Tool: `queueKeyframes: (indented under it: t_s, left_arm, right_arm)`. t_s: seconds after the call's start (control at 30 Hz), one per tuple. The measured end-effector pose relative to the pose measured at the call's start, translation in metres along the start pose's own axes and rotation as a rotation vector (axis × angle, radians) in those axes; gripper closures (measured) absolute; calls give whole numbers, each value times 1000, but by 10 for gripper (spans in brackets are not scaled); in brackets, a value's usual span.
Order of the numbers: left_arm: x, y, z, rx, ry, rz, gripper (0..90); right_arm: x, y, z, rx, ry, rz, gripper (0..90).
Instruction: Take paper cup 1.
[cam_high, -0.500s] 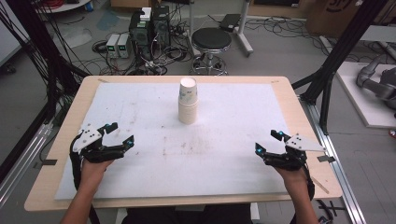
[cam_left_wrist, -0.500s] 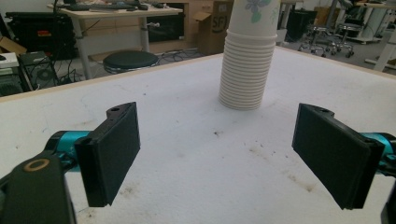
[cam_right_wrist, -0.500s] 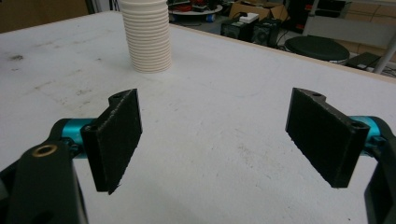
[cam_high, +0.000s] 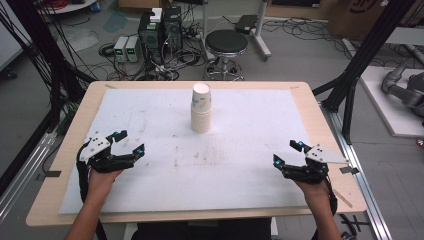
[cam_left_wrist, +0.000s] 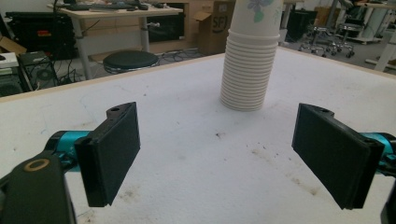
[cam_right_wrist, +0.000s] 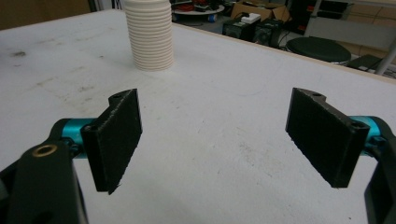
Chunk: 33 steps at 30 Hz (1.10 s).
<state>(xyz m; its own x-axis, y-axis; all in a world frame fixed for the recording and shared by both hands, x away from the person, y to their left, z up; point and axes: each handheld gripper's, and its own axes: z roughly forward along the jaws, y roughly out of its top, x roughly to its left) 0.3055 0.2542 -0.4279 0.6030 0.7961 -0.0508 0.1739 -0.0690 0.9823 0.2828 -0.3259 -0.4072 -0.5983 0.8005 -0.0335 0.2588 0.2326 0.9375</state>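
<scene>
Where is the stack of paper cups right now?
In the high view the stack of paper cups stands upright on the white mat, centred toward the far edge, ahead of and apart from both tools.

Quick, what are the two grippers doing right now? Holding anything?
Left gripper: open, holding nothing.
Right gripper: open, holding nothing.
The stack of paper cups stands apart from both.

Even, soft room light from overhead; nothing is dim. The white table cover (cam_high: 240, 150) is bright but not blown out, with only a faint shadow at the foot of the cup stack (cam_high: 201, 107). The high view is slightly soft all over. In both gripper views the jaws look sharp, while the room toward twelve o'clock blurs.
</scene>
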Motion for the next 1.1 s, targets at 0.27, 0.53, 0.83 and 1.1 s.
queueKeyframes:
  t_s: [0.27,0.53,0.83,1.1]
  left_arm:
    - [-4,1,1,-4,-25,-22,153]
    - [-5,2,4,-14,-33,-26,153]
    - [-11,14,15,-28,-59,-45,153]
    - [-19,43,41,-21,-123,-24,152]
  right_arm:
    - [7,0,-4,6,-3,-1,189]
    - [6,-2,-1,12,3,0,189]
    - [3,-2,-6,1,-11,10,190]
    - [5,0,-3,7,5,0,190]
